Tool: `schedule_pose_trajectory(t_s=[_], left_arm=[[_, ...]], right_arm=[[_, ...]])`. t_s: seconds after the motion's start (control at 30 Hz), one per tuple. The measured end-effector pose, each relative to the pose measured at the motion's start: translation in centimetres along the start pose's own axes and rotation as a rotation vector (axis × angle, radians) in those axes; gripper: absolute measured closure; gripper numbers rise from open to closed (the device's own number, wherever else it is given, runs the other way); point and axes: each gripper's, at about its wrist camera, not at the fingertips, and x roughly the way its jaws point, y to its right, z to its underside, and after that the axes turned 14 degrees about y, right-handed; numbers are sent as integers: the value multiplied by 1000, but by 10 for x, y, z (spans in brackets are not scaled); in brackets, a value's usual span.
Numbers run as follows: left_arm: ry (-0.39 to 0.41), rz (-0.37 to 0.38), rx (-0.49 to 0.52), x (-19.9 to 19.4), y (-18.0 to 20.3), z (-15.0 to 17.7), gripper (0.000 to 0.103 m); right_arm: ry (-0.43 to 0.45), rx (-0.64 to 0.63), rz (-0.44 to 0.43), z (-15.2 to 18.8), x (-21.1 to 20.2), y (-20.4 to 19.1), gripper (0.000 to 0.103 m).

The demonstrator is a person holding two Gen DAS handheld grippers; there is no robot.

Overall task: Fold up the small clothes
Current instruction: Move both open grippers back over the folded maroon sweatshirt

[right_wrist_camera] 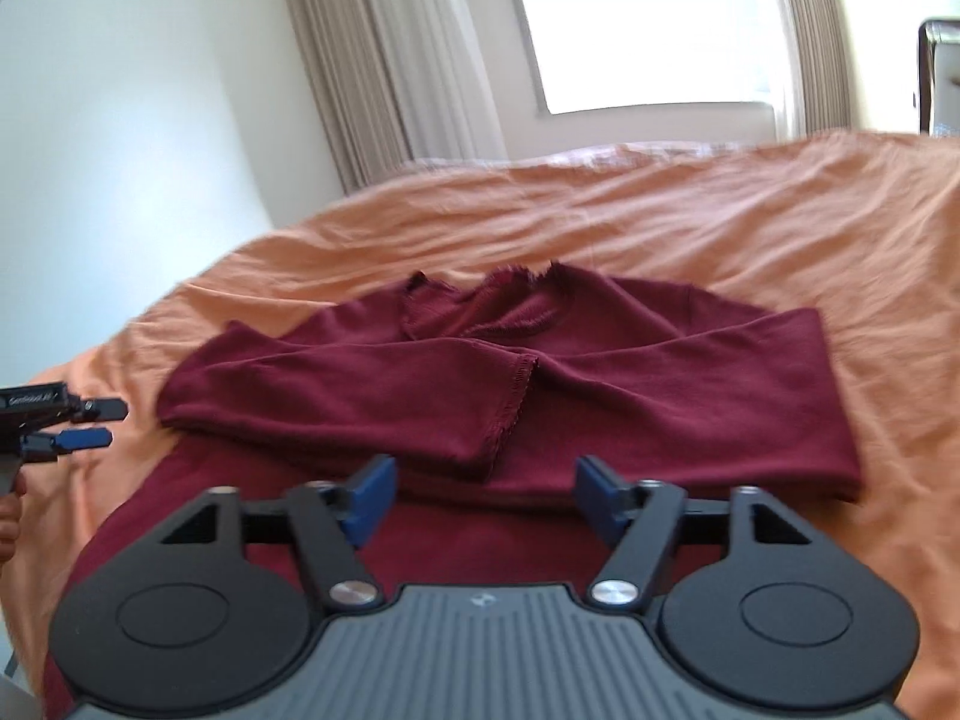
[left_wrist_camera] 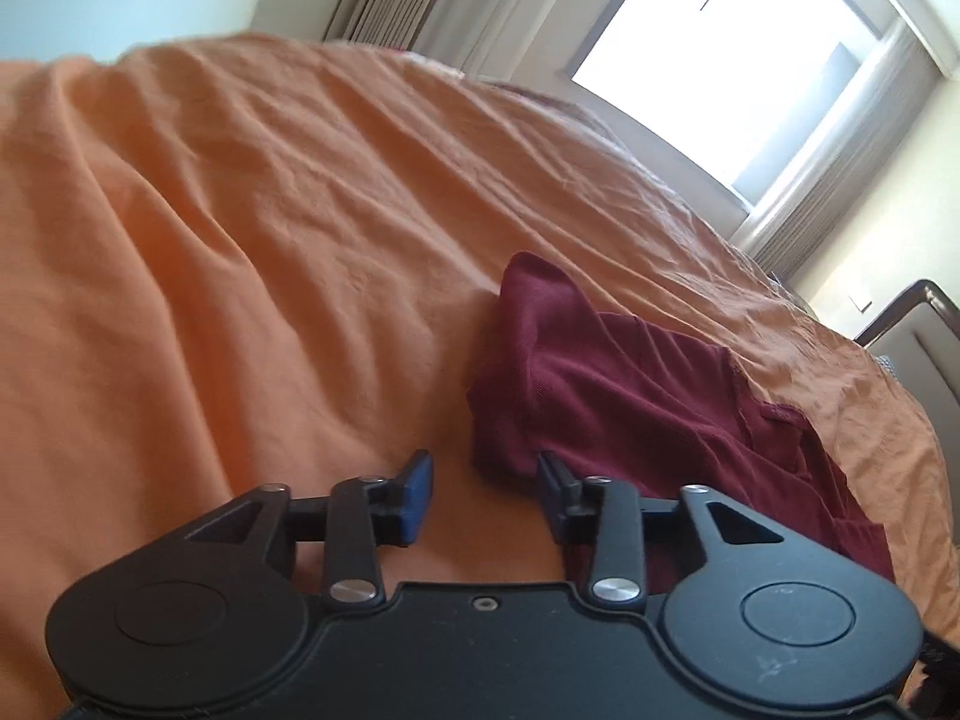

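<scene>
1. Closest in, the right claw [right_wrist_camera: 486,495] is seen hovering over the near part of the maroon top [right_wrist_camera: 540,396], jaws spread wide, nothing between the blue pads, just fabric underneath.
2. The left claw [left_wrist_camera: 485,489] is parked at the left edge of the same top, jaws apart. One finger [left_wrist_camera: 555,480] sits right against a bunched-up fold of the cloth, but no pinch on it can be made out; between the pads only orange bedsheet [left_wrist_camera: 240,228] is showing. From the right wrist view the left claw can be spotted off to the left of the top, clear of the cloth, with a bit of a hand [right_wrist_camera: 9,525] below it.
3. The maroon top itself is laid out flat-ish on the bed, both sleeves already crossed over the chest, neckline pointed away toward the window [right_wrist_camera: 648,24]. The raw cuff of one sleeve ends about mid-chest.
4. Around the top, the orange bedsheet is pretty wrinkled.
5. Beyond the top, beige curtains [right_wrist_camera: 384,54] are hung left of the bright window, and a white wall [right_wrist_camera: 132,120] is seen further left.
6. Far right of the top, the corner of some dark-framed furniture [right_wrist_camera: 936,78] is caught, hard to say what.
</scene>
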Motion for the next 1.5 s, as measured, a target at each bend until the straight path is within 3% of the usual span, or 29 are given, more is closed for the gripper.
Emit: schedule_pose_trajectory(t_s=[0.07, 0.2, 0.27, 0.43, 0.73, 1.13, 1.27, 1.5], left_arm=[[48, 0, 42, -23, 6, 3, 33], [104, 19, 115, -70, 17, 14, 24], [130, 19, 154, -90, 23, 23, 12], [174, 31, 214, -132, 39, 52, 1], [146, 89, 293, -176, 50, 103, 1], [66, 50, 283, -185, 33, 142, 1], [58, 43, 304, -185, 32, 142, 1], [119, 1, 333, -169, 29, 117, 1]], right_arm=[[37, -21, -16, 3, -28, 0, 14], [99, -58, -18, 16, -78, 2, 0], [121, -62, -5, 25, -100, 4, 0], [132, -60, 24, 49, -142, 8, 0], [126, -51, 104, 100, -187, 24, 0], [102, -67, 111, 130, -198, 24, 0], [109, -101, 107, 132, -198, 17, 0], [146, -133, 74, 112, -173, 4, 0]])
